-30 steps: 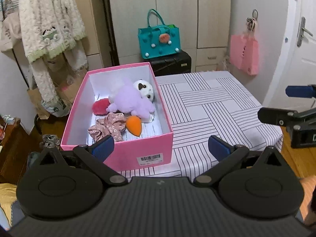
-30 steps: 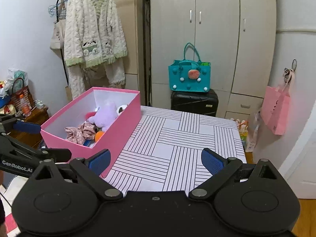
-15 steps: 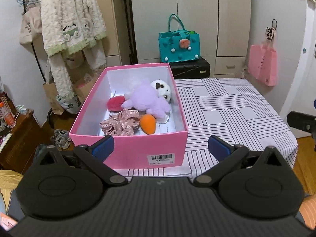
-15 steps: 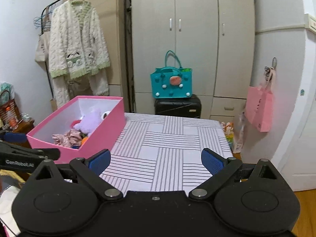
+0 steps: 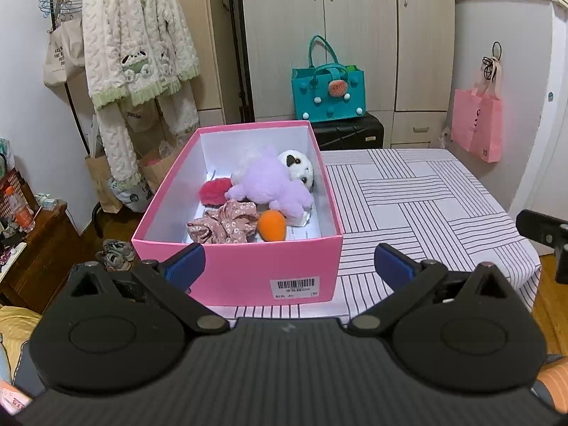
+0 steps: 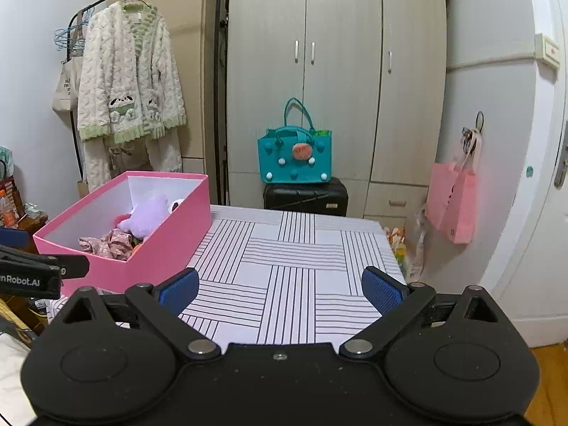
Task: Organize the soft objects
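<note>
A pink box (image 5: 245, 266) sits at the left end of the striped counter (image 5: 419, 209), holding the soft things: a lilac plush (image 5: 273, 184) lies on top of a white panda toy (image 5: 298, 170), covering most of its body, with a red pom-pom (image 5: 214, 191) to its left, a floral scrunchie (image 5: 223, 223) and an orange plush carrot (image 5: 271, 225) nearer the front wall. From the right wrist view the box's near wall (image 6: 167, 238) hides most of the contents; only the lilac plush (image 6: 149, 213), a sliver of the panda and part of the scrunchie (image 6: 110, 245) show. The left tool (image 5: 287, 262) hovers level before the box's labelled end, blue pads spread wide, gripping nothing. The right tool (image 6: 280, 287) hangs over the counter's near edge to the right of the box, also wide apart and empty; only a black tip of it (image 5: 543, 227) enters the left view, cut off by the frame. Behind, a teal bag (image 5: 328, 92) rests on a black suitcase (image 5: 349, 133).
</note>
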Motion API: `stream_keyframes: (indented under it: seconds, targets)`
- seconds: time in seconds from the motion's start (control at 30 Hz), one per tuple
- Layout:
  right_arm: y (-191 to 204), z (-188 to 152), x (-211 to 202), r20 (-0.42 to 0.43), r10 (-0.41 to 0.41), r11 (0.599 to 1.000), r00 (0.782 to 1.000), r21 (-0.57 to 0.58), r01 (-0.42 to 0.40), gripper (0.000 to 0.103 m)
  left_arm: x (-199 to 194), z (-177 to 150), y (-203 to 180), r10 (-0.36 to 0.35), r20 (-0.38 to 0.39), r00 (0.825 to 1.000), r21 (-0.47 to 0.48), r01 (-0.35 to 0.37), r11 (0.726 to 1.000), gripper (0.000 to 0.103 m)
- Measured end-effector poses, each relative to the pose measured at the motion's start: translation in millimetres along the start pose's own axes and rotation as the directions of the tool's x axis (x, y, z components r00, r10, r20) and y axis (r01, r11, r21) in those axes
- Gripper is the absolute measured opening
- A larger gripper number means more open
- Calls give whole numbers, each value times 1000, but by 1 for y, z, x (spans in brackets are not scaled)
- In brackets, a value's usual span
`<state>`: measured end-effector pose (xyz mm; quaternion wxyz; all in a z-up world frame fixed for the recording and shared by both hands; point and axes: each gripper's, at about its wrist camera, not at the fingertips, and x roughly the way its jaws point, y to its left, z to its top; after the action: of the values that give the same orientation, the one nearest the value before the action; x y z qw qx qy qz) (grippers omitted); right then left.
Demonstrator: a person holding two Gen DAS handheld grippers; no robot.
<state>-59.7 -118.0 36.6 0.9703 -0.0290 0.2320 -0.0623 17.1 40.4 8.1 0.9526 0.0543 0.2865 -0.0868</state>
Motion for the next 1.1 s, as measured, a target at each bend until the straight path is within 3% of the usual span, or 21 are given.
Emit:
stream_keyframes:
  seconds: [0.33, 1.1]
  targets:
    - [0, -5, -4, 20, -20, 1000, 1000, -6, 21, 100, -8, -4, -1, 15, 63, 998, -8, -14, 1000, 103]
    - [-6, -9, 4, 3, -15, 1000, 1000, 16, 15, 100, -4, -10, -6, 29, 72, 997, 16, -30, 999, 103]
